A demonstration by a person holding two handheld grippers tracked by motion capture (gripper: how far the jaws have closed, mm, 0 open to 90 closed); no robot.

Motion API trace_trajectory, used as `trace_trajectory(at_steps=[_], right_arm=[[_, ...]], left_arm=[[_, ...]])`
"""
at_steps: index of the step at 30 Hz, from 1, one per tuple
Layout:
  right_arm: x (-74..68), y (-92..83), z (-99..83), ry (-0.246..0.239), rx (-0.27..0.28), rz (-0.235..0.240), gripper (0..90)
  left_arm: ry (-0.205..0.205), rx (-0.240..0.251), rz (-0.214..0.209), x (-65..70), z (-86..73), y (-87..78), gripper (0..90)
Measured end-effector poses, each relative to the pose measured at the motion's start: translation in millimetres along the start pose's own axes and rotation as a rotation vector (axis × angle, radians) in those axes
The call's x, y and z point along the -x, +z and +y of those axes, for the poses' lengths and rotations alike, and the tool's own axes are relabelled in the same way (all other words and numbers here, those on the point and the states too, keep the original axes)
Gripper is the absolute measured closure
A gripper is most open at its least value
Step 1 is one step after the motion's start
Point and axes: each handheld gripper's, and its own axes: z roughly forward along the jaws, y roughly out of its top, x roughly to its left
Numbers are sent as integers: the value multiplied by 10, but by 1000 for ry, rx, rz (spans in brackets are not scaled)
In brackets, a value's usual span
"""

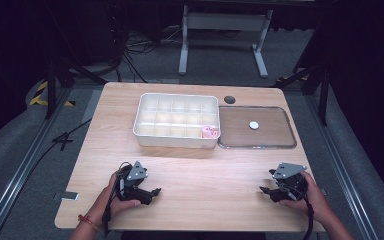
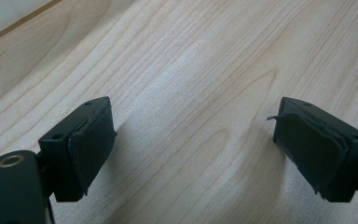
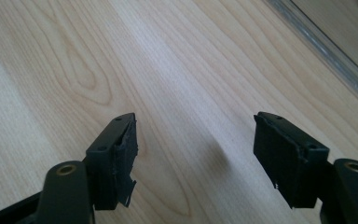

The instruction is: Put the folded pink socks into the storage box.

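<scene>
On the wooden table (image 1: 190, 175), 2 grippers are held low near the front edge. The left gripper (image 1: 152, 192) is held by the left hand (image 1: 117, 197) at the front left. Its 2 jaws are spread wide, and nothing is held between them. In the left gripper view, bare wood is seen between the 2 black pads (image 2: 91, 144), and a white edge is seen in the top left corner.

The right gripper (image 1: 266, 191) is held by the right hand (image 1: 310, 197) at the front right. Its jaws are spread wide too, and nothing is gripped. In the right gripper view, bare wood lies between its pads (image 3: 123, 158), and the rim of the clear tray (image 3: 326, 51) is seen at the top right.

A white box (image 1: 177, 142) with many small cells is set at the back middle of the table. A small pink thing (image 1: 210, 132) lies in the cell at the box's front right corner. The clear tray (image 1: 257, 146) lies flat just beside the box on its right. A small white round thing (image 1: 253, 125) lies near the middle of the tray. Both small things are well apart from the 2 grippers. A dark round hole (image 1: 229, 99) is seen in the table behind the tray.
</scene>
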Motion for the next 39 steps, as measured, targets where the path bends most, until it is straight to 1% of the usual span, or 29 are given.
trace_trajectory(at_steps=[5, 8, 10, 11, 13, 14, 15, 16, 17, 18, 19, 22, 29, 34, 39], right_arm=[[17, -4, -145, 46, 9, 5, 306], [41, -24, -214, 69, 30, 15, 306], [61, -31, -281, 100, 59, 31, 297], [61, -31, -281, 100, 59, 31, 297], [83, -31, -346, 130, 88, 37, 268], [83, -31, -346, 130, 88, 37, 268], [106, -25, -390, 155, 107, 44, 241], [142, -10, -467, 201, 139, 59, 215], [142, -10, -467, 201, 139, 59, 215], [152, -6, -491, 213, 152, 66, 210], [155, -3, -529, 210, 178, 64, 210], [155, -10, -539, 216, 178, 62, 209], [156, -9, -540, 213, 179, 61, 209], [155, -8, -538, 221, 177, 58, 209], [157, -8, -538, 225, 176, 53, 209]], left_arm=[[-2, 2, -1, 1, -1, 1, 127], [-2, 2, -1, 1, -1, 1, 127], [-5, 2, 0, 3, -2, 1, 127], [-5, 2, 0, 3, -2, 1, 127], [-5, 1, 2, 5, -2, 0, 127], [-5, 1, 2, 5, -2, 0, 128], [-6, 1, 3, 5, -2, 0, 128], [-5, 1, 3, 5, -2, 0, 127], [-5, 1, 3, 5, -2, 0, 127], [-6, 1, 2, 5, -2, 0, 128], [-5, 1, 3, 5, -2, 0, 128], [-5, 1, 2, 5, -2, 0, 128], [-5, 2, 4, 7, -3, 1, 127], [-16, 3, 3, 18, -8, 0, 130], [-9, 0, 6, 13, -5, -4, 130]])
